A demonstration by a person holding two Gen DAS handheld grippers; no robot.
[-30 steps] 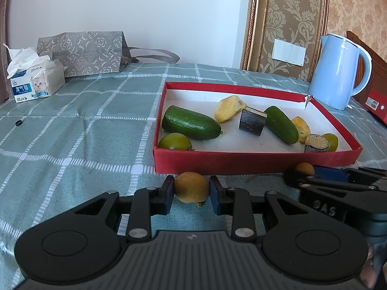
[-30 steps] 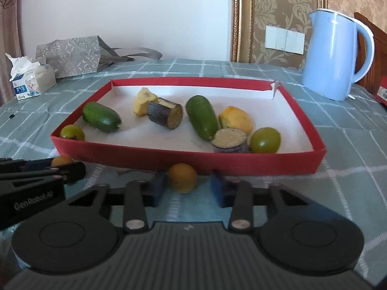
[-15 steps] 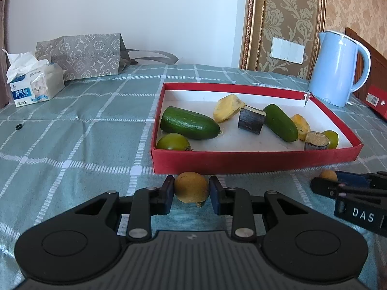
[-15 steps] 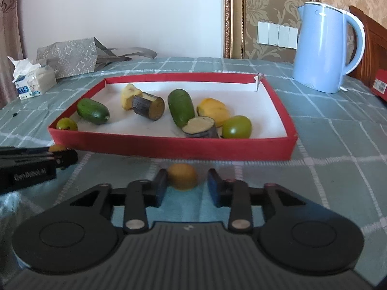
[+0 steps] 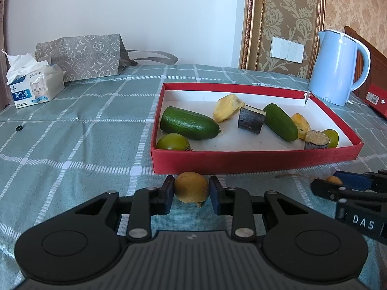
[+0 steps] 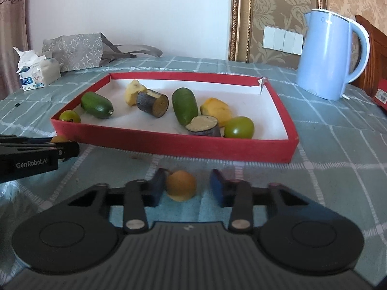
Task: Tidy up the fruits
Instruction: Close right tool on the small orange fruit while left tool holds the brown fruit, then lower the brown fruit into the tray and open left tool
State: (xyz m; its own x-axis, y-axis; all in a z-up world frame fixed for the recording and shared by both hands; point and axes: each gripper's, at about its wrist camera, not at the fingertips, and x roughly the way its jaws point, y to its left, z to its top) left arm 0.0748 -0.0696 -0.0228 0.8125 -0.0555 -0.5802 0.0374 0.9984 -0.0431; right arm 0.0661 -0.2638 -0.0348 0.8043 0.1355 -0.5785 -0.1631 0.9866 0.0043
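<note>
Right in front of the red tray point(image 5: 254, 162) on the table point(image 5: 72, 145), the left gripper point(image 5: 191, 194) is clamped on a yellow-brown fruit point(image 5: 191, 190), both pads pressing its sides. Over on the right gripper point(image 6: 187, 187), the jaws are closing around a small orange fruit point(image 6: 181, 185); it touches the left pad, with a gap to the other one. Cucumbers, green tomatoes and cut pieces sit inside the tray. Blue kettle point(image 6: 331, 55) stands behind it.
</note>
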